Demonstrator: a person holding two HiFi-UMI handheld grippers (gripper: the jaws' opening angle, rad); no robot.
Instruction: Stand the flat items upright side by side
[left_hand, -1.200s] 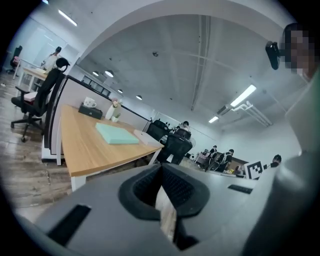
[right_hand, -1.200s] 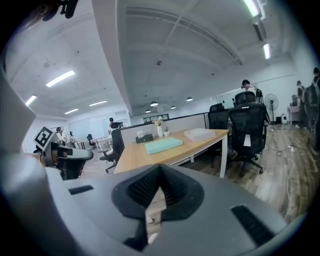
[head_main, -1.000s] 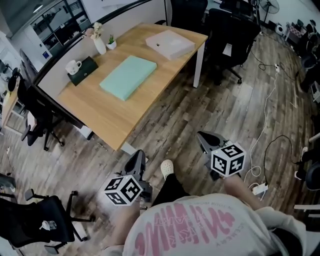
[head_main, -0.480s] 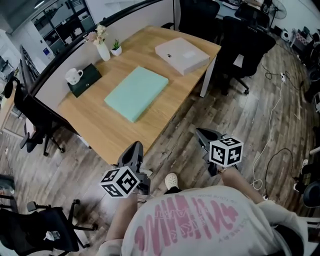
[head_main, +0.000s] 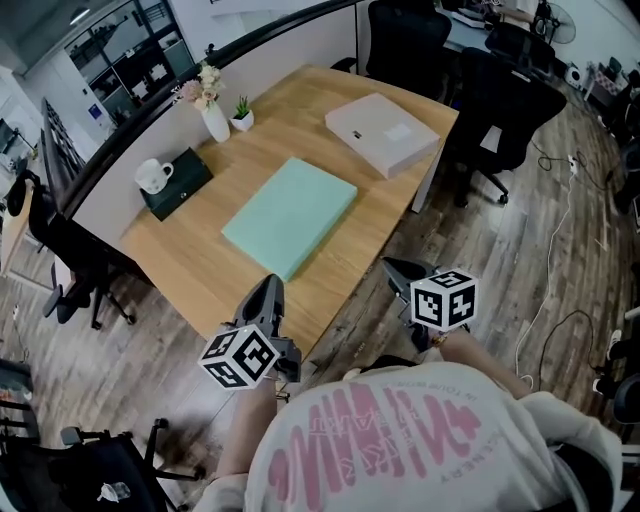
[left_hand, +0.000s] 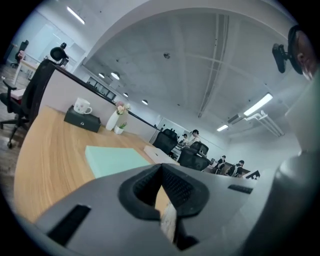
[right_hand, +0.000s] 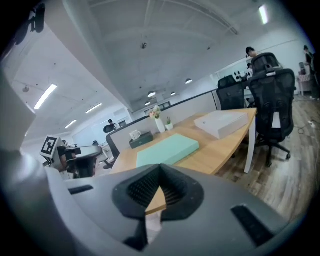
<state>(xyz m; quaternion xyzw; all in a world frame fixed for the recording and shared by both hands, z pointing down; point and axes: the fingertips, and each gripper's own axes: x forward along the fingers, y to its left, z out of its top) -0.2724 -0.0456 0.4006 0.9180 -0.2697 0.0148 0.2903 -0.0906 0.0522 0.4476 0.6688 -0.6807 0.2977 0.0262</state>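
A flat mint-green box (head_main: 290, 215) lies in the middle of the wooden table (head_main: 190, 265); it also shows in the left gripper view as the green box (left_hand: 112, 158) and in the right gripper view as the green box (right_hand: 167, 149). A flat beige box (head_main: 382, 132) lies near the table's far right corner, seen too as the beige box (right_hand: 222, 123). My left gripper (head_main: 270, 297) hangs at the table's near edge, shut and empty. My right gripper (head_main: 398, 270) is over the floor just right of that edge, also shut with nothing in it.
A white vase with flowers (head_main: 212, 110), a small potted plant (head_main: 241, 116), a white mug (head_main: 153, 175) and a dark box (head_main: 176, 183) stand along the table's back edge by a partition. Black office chairs (head_main: 500, 95) stand on the right, another chair (head_main: 70, 255) on the left. Cables lie on the floor.
The person has stepped closer: the table has slid nearer in the head view, and both grippers now sit at its near edge. Both stay shut.
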